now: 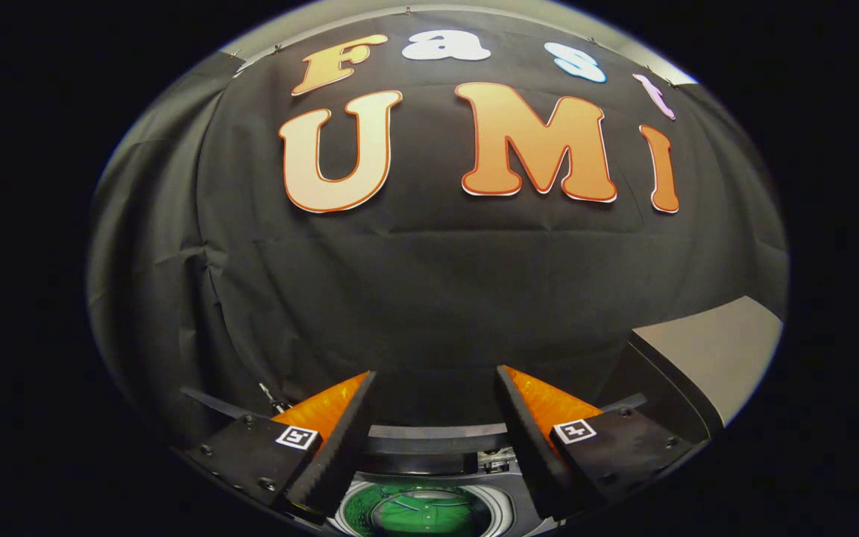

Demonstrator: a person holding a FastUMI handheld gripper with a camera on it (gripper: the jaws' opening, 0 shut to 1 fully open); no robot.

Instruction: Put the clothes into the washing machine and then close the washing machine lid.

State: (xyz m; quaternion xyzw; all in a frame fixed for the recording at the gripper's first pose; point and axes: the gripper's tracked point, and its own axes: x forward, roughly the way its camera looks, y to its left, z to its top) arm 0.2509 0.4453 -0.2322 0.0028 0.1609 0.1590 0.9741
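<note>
Tongs (435,388): wide apart, held nothing.
Washer drum (418,511): open below tongs, green garment (414,514) inside.
Lid (705,354): raised at right.

Washing machine (437,432) sits under gripper (435,371), top open. Round drum rim (505,512) shows between fingers. Green clothes (418,514) lie inside drum. Grey flat panel (705,350) stands tilted at machine's right edge. Fingers spread apart, gripping nothing.

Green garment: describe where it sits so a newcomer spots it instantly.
Find the washing machine below the black cloth wall. Its round drum opening lies under the open gripper, between its fingers. The green garment lies inside, the one bright patch there.
</note>
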